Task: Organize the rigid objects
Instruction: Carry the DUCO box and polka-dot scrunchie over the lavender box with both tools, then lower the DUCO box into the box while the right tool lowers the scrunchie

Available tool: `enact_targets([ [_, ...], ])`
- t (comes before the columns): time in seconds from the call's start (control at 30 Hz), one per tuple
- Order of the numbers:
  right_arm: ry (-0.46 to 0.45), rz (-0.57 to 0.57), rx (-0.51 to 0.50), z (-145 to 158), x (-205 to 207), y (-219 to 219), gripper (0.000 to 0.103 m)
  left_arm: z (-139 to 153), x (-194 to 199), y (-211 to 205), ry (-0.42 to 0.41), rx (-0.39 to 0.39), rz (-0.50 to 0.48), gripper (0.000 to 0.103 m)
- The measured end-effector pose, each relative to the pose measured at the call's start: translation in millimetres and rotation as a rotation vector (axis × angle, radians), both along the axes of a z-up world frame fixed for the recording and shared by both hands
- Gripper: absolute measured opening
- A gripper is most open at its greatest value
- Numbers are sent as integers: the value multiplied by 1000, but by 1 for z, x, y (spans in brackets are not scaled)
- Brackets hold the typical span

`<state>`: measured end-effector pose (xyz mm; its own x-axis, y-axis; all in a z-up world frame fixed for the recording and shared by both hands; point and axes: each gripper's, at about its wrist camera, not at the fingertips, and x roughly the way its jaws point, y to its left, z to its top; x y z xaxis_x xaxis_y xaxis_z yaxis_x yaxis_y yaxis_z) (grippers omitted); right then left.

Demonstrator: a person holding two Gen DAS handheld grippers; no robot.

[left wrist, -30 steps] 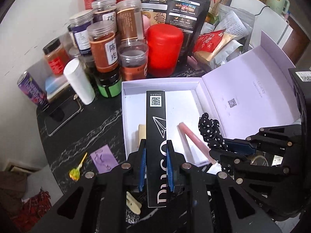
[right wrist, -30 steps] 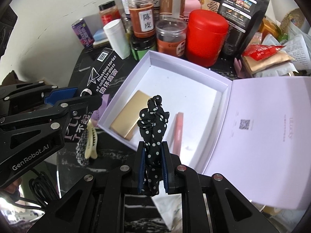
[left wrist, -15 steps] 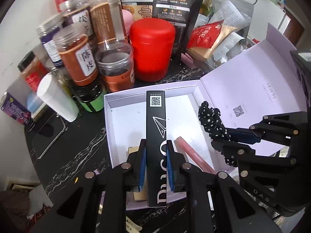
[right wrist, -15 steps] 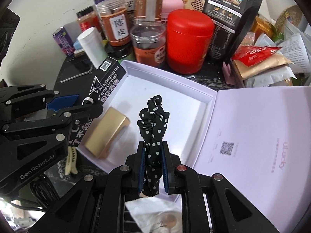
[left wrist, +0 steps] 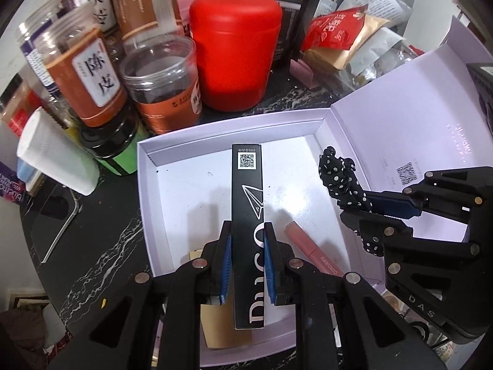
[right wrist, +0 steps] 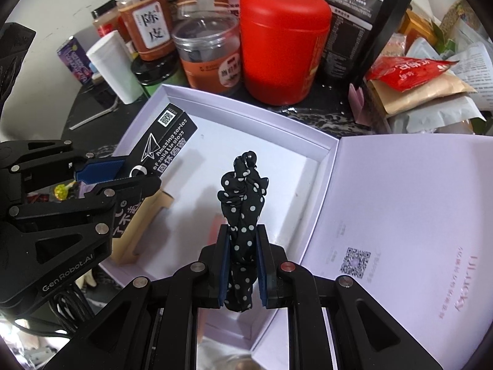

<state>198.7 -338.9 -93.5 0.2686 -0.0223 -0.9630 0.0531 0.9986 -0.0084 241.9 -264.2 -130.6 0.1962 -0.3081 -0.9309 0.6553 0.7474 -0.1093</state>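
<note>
My left gripper is shut on a long black lip-gloss box with a QR code, held over the open white box. The same black box shows at the left of the right wrist view, in the left gripper. My right gripper is shut on a black polka-dot scrunchie, also above the white box. From the left wrist view the scrunchie hangs at the right in the right gripper. Inside the box lie a pink lip-gloss tube and a gold case.
The box lid lies open to the right. Behind the box stand a red canister, several clear jars, a white cylinder, a black pouch and snack packets. A phone lies on the black marble table at left.
Both grippers have moved forward and down over the white box, each still holding its item. The jars and canister now appear closer.
</note>
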Motion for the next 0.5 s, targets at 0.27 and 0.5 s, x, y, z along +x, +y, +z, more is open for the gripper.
enact_targets([
  [0.27, 34, -10, -14, -19, 7, -6, 15, -20, 8, -12, 41, 29, -9, 18],
  [0.5, 50, -6, -28, -30, 13, -7, 15, -33, 10, -19, 66, 53, -19, 18],
])
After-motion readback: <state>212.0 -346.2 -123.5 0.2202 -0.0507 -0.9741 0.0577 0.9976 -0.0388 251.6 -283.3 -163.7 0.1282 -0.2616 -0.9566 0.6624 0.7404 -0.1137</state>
